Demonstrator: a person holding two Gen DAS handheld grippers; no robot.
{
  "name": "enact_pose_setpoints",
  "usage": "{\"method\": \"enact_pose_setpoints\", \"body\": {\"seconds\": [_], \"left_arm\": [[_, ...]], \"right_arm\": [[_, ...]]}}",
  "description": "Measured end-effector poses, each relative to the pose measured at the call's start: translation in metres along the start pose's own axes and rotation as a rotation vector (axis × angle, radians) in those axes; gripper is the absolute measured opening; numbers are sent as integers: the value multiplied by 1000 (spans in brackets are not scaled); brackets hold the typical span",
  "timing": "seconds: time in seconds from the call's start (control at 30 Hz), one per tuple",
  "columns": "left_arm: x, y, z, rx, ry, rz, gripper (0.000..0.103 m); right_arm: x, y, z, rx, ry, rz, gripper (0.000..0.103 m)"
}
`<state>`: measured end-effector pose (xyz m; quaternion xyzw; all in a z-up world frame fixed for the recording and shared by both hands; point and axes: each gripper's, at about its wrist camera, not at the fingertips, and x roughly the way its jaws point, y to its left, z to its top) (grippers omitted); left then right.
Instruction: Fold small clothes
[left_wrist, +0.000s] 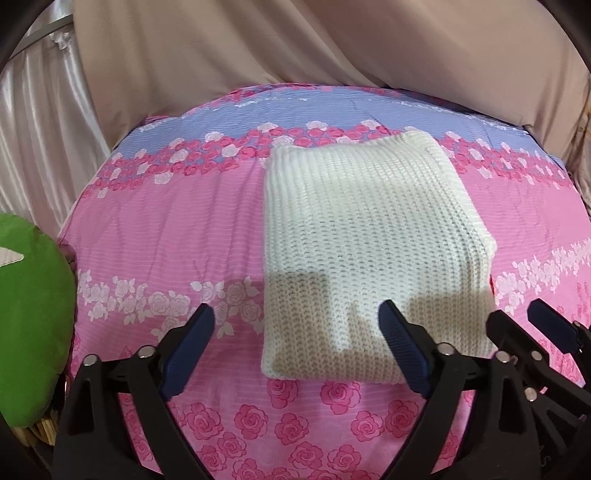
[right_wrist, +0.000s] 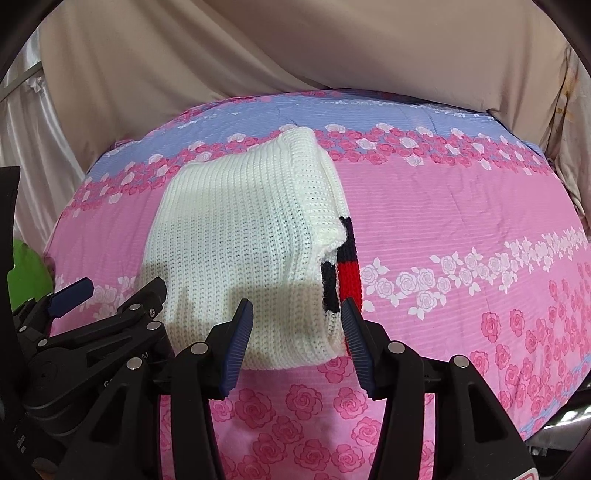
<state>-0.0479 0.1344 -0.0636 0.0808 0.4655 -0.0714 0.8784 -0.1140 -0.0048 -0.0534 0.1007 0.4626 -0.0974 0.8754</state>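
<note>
A white knitted garment (left_wrist: 362, 236) lies folded into a rectangle on the pink rose-patterned bedspread (left_wrist: 177, 236). In the right wrist view the garment (right_wrist: 243, 236) shows a navy and red striped edge (right_wrist: 349, 269) peeking out on its right side. My left gripper (left_wrist: 297, 317) is open and empty, hovering over the garment's near edge. My right gripper (right_wrist: 297, 314) is open and empty, just above the garment's near right corner. The right gripper also shows at the right of the left wrist view (left_wrist: 517, 325); the left gripper shows at the left of the right wrist view (right_wrist: 118, 291).
A green cushion (left_wrist: 33, 317) sits at the left edge of the bed. Beige cloth (left_wrist: 295, 44) hangs behind the bed, with a pale satin curtain (left_wrist: 37, 147) at the left. The bedspread stretches to the right of the garment (right_wrist: 461, 229).
</note>
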Motion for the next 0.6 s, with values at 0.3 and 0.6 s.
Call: {"method": "enact_pose_setpoints", "body": {"seconds": [0.3, 0.6], "left_arm": [[-1, 2, -1, 0, -22, 36, 97], [0, 2, -1, -4, -14, 37, 93]], "right_arm": [[2, -1, 0, -6, 10, 2, 50], [2, 1, 0, -13, 10, -6, 49]]}}
